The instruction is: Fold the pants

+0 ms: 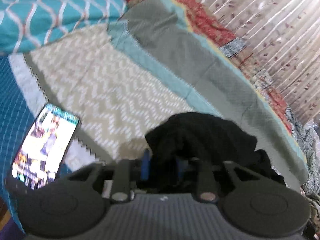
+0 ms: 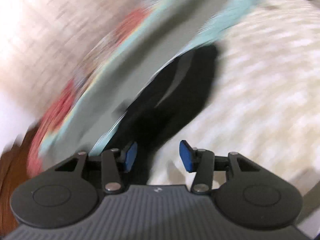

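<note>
Black pants [image 1: 200,136] bunch right at the left gripper [image 1: 162,164], heaped over its blue pads [image 1: 144,165] so that only one pad shows clearly. Cloth sits between the fingers; whether the pads press on it cannot be told — folds hide the gap and the frame is smeared.

Right gripper [image 2: 158,156]: jaws stand partly apart, both blue pads [image 2: 187,156] bare. The pants [image 2: 170,100] run away from it as a dark strip, their near end passing just beside the left-hand pad [image 2: 131,156]; nothing is pinched.

Bedspread [image 1: 112,92], cream zigzag, carries the pants near its lower middle. A grey-and-teal quilt [image 1: 180,46] lies along the bedspread's far right edge, red patterned cloth [image 1: 200,16] past that, then a pale curtain [image 1: 270,30]. A lit phone [image 1: 44,146] rests at the near left corner, a teal pillow [image 1: 56,10] at the far left corner. Open zigzag cloth lies between phone and pants.

Right wrist view is heavily blurred — quilt edges and the cloth beyond are streaks. Most of the pants lies outside either frame or under the gripper bodies.
</note>
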{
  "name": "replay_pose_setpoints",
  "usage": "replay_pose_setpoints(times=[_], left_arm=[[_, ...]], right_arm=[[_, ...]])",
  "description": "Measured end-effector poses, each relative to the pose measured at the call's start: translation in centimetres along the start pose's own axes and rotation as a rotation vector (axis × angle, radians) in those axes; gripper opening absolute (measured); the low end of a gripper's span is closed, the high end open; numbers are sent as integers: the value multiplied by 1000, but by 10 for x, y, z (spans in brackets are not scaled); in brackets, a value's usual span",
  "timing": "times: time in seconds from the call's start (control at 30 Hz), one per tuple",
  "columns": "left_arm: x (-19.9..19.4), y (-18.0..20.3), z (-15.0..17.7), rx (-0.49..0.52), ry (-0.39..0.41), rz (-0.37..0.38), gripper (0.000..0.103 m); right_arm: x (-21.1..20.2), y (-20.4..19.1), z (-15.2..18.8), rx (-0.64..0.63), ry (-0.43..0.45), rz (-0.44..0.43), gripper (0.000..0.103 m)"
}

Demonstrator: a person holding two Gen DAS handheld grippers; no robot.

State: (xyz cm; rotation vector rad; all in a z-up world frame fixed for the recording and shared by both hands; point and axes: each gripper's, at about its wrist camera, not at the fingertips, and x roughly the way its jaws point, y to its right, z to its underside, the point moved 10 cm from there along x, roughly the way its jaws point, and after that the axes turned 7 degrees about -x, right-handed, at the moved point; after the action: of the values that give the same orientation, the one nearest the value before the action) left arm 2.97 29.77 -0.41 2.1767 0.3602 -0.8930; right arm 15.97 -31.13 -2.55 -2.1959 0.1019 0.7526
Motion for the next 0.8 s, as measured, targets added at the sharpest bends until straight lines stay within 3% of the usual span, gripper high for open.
replay_pose_setpoints(times=[0.07,0.13,0.23,0.47,0.5,0.57,0.6,0.63,0.7,0.73,0.8], left_arm=[[4,-6,12,-10,-46,-20,43],[0,-9,28,-12,-73,-6,45],[-14,-9,43,5,-87,9,55],[-12,-1,82,60,-182,26,63],[-6,3,85,67,-190,32,67],[9,9,90,95,-199,34,71],[18,11,91,105,-206,15,67],[24,12,95,104,-210,2,62],[36,16,97,102,-221,12,21],[39,17,98,86,-231,24,14],[36,18,97,31,-235,57,11]], right_arm=[[8,21,-23,17,47,78,51],[22,32,-37,28,41,110,51],[43,41,-47,22,19,109,50],[70,31,-54,-22,13,87,49],[71,31,-54,-27,8,93,43],[74,30,-53,-50,-40,121,14],[78,27,-56,-49,-65,122,6],[71,26,-57,-48,-56,114,6],[51,16,-64,-75,-8,71,6],[37,11,-69,-99,19,53,6],[6,6,-78,-131,69,34,6]])
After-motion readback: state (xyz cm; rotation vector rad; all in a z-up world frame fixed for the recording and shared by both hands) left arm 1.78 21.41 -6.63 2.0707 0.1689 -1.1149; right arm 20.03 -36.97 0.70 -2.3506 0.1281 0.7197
